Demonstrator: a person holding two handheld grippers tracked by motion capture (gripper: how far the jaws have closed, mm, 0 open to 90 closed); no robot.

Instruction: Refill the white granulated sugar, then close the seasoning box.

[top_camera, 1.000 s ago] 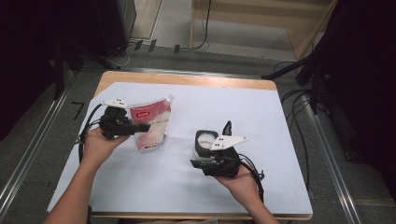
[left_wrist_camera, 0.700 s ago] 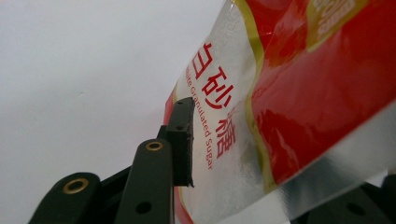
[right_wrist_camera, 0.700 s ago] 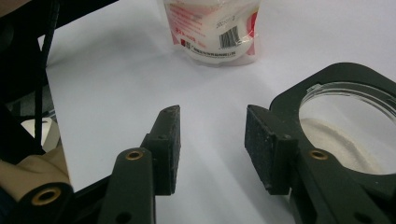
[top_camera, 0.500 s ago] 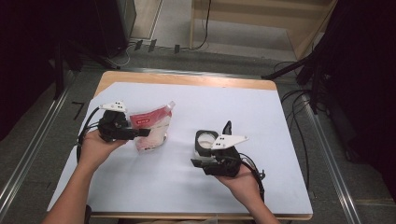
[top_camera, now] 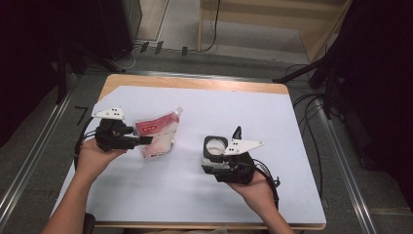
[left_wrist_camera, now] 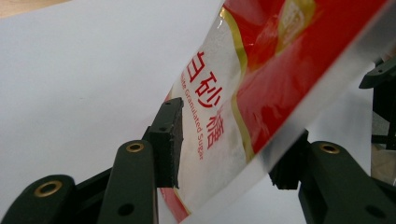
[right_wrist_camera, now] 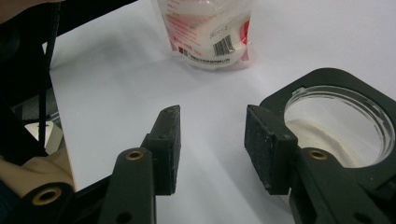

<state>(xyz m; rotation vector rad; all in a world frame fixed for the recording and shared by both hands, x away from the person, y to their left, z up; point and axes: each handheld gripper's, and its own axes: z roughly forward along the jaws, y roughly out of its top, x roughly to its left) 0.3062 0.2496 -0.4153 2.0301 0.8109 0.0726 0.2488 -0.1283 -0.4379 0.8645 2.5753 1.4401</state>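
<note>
The sugar pouch lies tilted on the white sheet left of centre, its long axis running from its fat bottom end nearest the person up and away to its flat sealed top corner, which points toward the far right of the table. In the left gripper view the pouch passes slantwise between the jaws: its printed face sits just against the left pad, while its clear sealed edge crosses in front of the right pad. The left gripper reaches in from the pouch's left side; its jaws have just been opening, with the pouch between them, and I cannot tell that the pads press on it. The right gripper rests near the middle of the sheet, well apart from the pouch, its jaws parted with nothing between them. Just beside its right jaw stands a black-framed round dish holding some white grains, with the pouch's barcode end farther off.
</note>
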